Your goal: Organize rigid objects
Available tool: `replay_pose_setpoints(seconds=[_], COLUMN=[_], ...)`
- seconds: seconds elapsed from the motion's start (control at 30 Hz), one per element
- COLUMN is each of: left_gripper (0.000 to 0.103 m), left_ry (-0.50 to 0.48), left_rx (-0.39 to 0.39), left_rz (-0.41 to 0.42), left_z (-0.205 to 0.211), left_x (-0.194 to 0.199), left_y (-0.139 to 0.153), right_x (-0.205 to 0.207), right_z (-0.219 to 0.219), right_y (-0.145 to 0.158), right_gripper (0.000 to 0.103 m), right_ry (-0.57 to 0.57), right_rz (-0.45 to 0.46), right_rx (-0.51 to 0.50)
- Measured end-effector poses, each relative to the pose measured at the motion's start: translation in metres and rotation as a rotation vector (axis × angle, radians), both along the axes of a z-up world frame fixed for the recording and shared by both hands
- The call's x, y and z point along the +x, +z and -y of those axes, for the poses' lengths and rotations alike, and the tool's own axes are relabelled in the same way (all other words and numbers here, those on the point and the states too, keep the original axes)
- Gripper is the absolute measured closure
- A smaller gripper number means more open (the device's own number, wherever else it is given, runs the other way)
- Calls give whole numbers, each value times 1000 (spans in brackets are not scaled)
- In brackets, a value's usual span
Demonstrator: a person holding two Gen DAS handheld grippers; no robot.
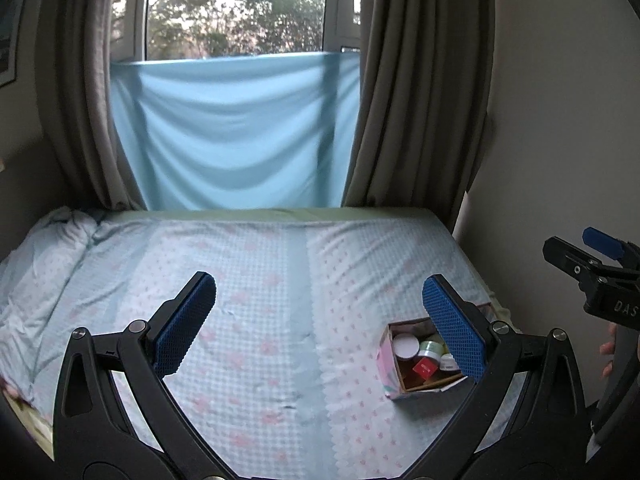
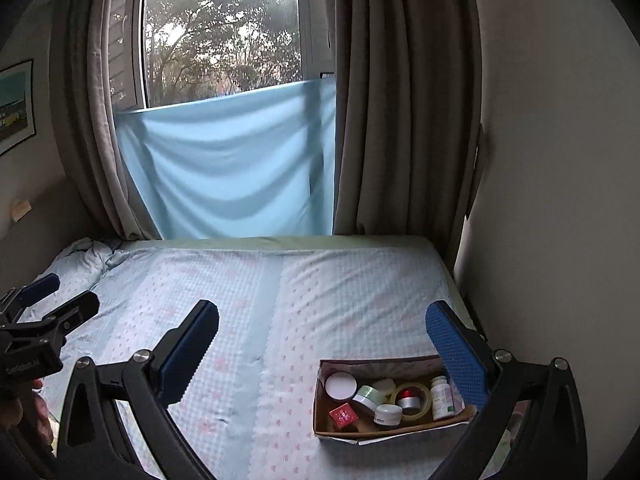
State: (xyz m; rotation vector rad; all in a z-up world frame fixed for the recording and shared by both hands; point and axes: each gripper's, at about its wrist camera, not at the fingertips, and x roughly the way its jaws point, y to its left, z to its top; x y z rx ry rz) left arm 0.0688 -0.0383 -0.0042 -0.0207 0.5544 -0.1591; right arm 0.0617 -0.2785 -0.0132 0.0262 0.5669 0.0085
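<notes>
I hold both claws released and empty above the bed (image 2: 280, 300), left gripper (image 1: 320, 316) and right gripper (image 2: 322, 344), because the box (image 2: 394, 434) at my four o'clock already gathers the jars.

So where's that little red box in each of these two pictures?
Left wrist view: red box sits inside the cardboard box, lower right.
Right wrist view: red box at the same box's front-left corner.
Shared landmark: the white-lidded jar just behind it.
</notes>
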Motion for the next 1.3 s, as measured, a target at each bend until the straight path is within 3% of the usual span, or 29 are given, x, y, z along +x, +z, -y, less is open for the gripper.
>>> replay_pose_setpoints(seconds=[0.27, 1.3], left_gripper=[0, 0], left_ry=[11, 26], left_rx=[1, -4], left_rz=[40, 29], left_z=[-1, -1], left_x=[-9, -11], left_y=[4, -2], right_x=[0, -1], right_z=[-4, -4], right_y=[4, 7], right_gripper=[0, 0], right_ry=[-5, -3], right_rz=[14, 20], right_rx=[-3, -3])
